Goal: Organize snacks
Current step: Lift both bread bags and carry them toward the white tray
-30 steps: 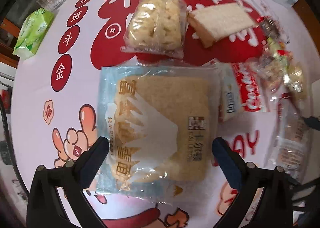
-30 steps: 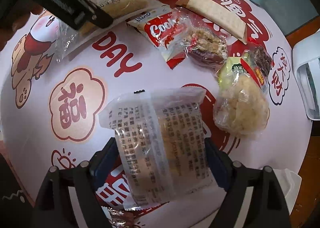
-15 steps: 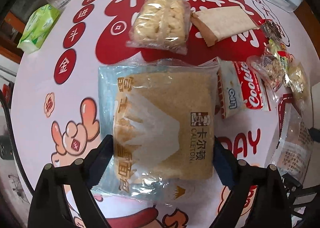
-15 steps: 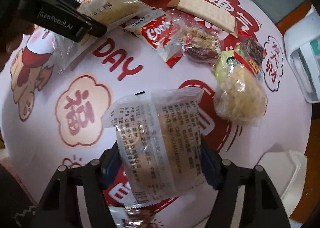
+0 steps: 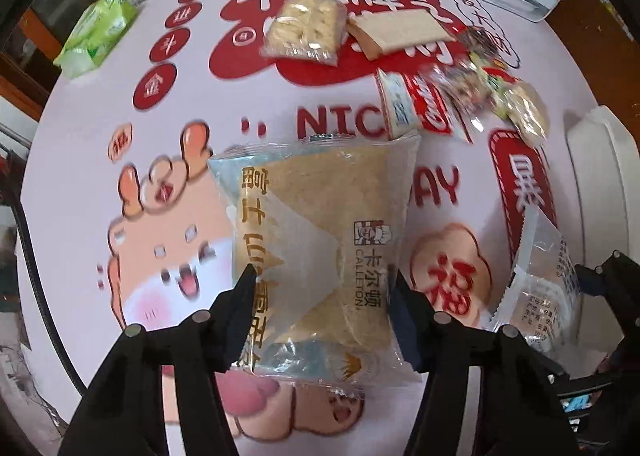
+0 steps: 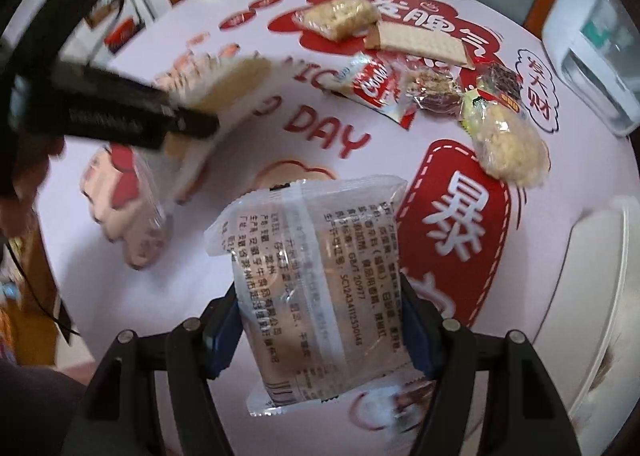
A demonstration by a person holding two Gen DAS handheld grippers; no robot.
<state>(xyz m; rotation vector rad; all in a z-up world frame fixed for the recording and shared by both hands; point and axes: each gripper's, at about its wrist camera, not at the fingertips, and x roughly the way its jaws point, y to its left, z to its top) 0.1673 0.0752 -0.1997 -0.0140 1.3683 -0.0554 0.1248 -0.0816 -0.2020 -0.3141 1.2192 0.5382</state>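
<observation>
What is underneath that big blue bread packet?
The blue bread packet hangs lifted in the left hand-held gripper, whose jaws are closing on it. Below lies only the printed tablecloth; the lettering and cartoon directly behind the packet are covered.

The bread packet sits between the left gripper fingers above the table, and the cake packet sits in the right gripper. Behind them a cracker packet lies left of, and touching, a wafer bar. The cookie packet and small wrapped snacks lie to their right.
</observation>
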